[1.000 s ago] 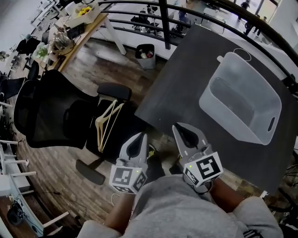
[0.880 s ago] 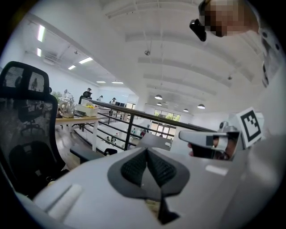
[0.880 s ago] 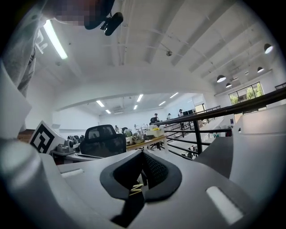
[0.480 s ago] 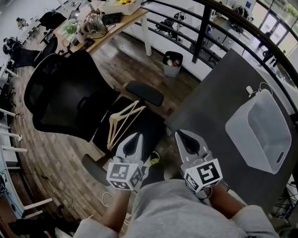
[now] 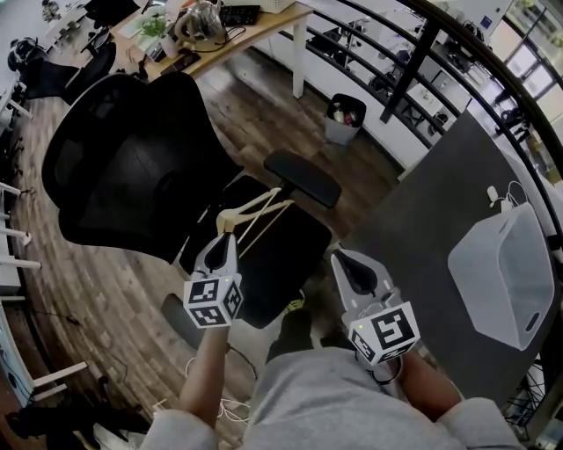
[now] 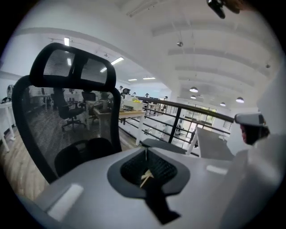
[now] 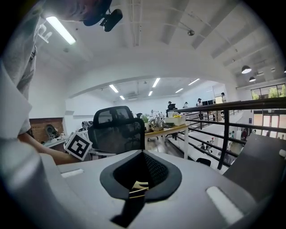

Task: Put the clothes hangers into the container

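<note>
A bundle of cream wooden clothes hangers (image 5: 255,211) lies on the seat of a black mesh office chair (image 5: 132,167). My left gripper (image 5: 226,237) is shut and empty, its tips just short of the hangers' near end. Through its jaw window the left gripper view shows a sliver of hanger (image 6: 146,177). My right gripper (image 5: 338,256) is shut and empty too, hovering over the seat's right edge near the table. The translucent white container (image 5: 506,272) sits on the dark grey table (image 5: 422,220) at far right.
The chair's armrest (image 5: 303,177) lies just beyond the hangers. A black railing (image 5: 422,53) runs behind the table, with a waste bin (image 5: 345,116) at its foot. A cluttered wooden desk (image 5: 220,26) stands at the far back, on wood flooring.
The view swung left: the chair came to the centre, the table and container slid right. My left gripper reached forward to the hangers. The right gripper stayed near the table's edge.
</note>
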A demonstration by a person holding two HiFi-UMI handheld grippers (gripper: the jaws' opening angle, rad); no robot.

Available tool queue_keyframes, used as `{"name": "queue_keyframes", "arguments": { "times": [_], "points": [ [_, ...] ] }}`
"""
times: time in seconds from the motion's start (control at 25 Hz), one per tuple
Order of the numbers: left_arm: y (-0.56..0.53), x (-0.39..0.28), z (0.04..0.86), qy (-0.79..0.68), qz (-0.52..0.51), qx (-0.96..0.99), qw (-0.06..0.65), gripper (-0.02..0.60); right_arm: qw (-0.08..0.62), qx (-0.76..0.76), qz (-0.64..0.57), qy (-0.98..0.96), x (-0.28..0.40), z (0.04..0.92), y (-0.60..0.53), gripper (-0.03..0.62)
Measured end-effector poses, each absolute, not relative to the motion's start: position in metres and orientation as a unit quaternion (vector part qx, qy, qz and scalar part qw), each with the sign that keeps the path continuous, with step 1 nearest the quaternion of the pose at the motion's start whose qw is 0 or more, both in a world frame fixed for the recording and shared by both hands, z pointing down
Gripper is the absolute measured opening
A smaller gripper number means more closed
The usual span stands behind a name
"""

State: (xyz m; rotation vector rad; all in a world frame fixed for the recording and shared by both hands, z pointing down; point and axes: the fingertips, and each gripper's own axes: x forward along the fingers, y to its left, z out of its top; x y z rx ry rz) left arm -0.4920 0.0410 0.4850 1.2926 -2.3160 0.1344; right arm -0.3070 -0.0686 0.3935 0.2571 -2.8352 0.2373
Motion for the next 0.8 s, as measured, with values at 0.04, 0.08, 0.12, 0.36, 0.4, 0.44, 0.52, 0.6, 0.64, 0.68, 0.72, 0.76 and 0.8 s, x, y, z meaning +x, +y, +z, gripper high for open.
{"name": "queue_keyframes", "arguments": {
  "times": [0.04,0.08,0.12,0.36,0.4,0.44,0.52,0.6,0.64,0.68,0.72,0.76,0.8],
  "points": [
    [0.044,-0.504,0.495,-0.848,0.059,0.467,0.245,0.02,0.146,0.087,0.081,-0.982,-0.315,0.398,-0.068,0.0],
    [0.047,-0.516,0.507,-0.848,0.07,0.461,0.251,0.031,0.151,0.085,0.08,-0.982,-0.322,0.402,-0.066,0.0],
    [0.05,-0.528,0.52,-0.848,0.079,0.455,0.259,0.05,0.155,0.084,0.08,-0.981,-0.329,0.407,-0.065,0.0],
    [0.077,-0.593,0.625,-0.838,0.131,0.407,0.339,0.108,0.181,0.074,0.084,-0.977,-0.372,0.443,-0.057,0.0],
    [0.081,-0.602,0.644,-0.834,0.139,0.4,0.353,0.12,0.186,0.071,0.086,-0.976,-0.378,0.451,-0.055,0.0],
    [0.085,-0.61,0.663,-0.831,0.148,0.393,0.366,0.123,0.192,0.067,0.088,-0.975,-0.384,0.459,-0.054,0.0],
    [0.092,-0.621,0.697,-0.821,0.163,0.38,0.394,0.149,0.205,0.06,0.092,-0.973,-0.394,0.475,-0.052,0.0],
    [0.097,-0.629,0.728,-0.81,0.181,0.373,0.414,0.172,0.216,0.054,0.092,-0.971,-0.402,0.49,-0.051,0.0],
    [0.1,-0.631,0.744,-0.804,0.193,0.372,0.422,0.18,0.221,0.053,0.09,-0.97,-0.404,0.498,-0.05,0.0],
    [0.104,-0.632,0.76,-0.796,0.205,0.373,0.43,0.198,0.227,0.051,0.089,-0.969,-0.406,0.507,-0.048,0.0],
    [0.108,-0.631,0.776,-0.787,0.218,0.376,0.438,0.209,0.231,0.05,0.089,-0.968,-0.408,0.515,-0.045,0.0],
    [0.11,-0.63,0.79,-0.778,0.229,0.382,0.443,0.213,0.234,0.048,0.093,-0.967,-0.408,0.522,-0.041,0.0],
    [0.11,-0.63,0.803,-0.77,0.238,0.391,0.445,0.221,0.235,0.043,0.101,-0.966,-0.409,0.528,-0.037,0.0]
  ]
}}
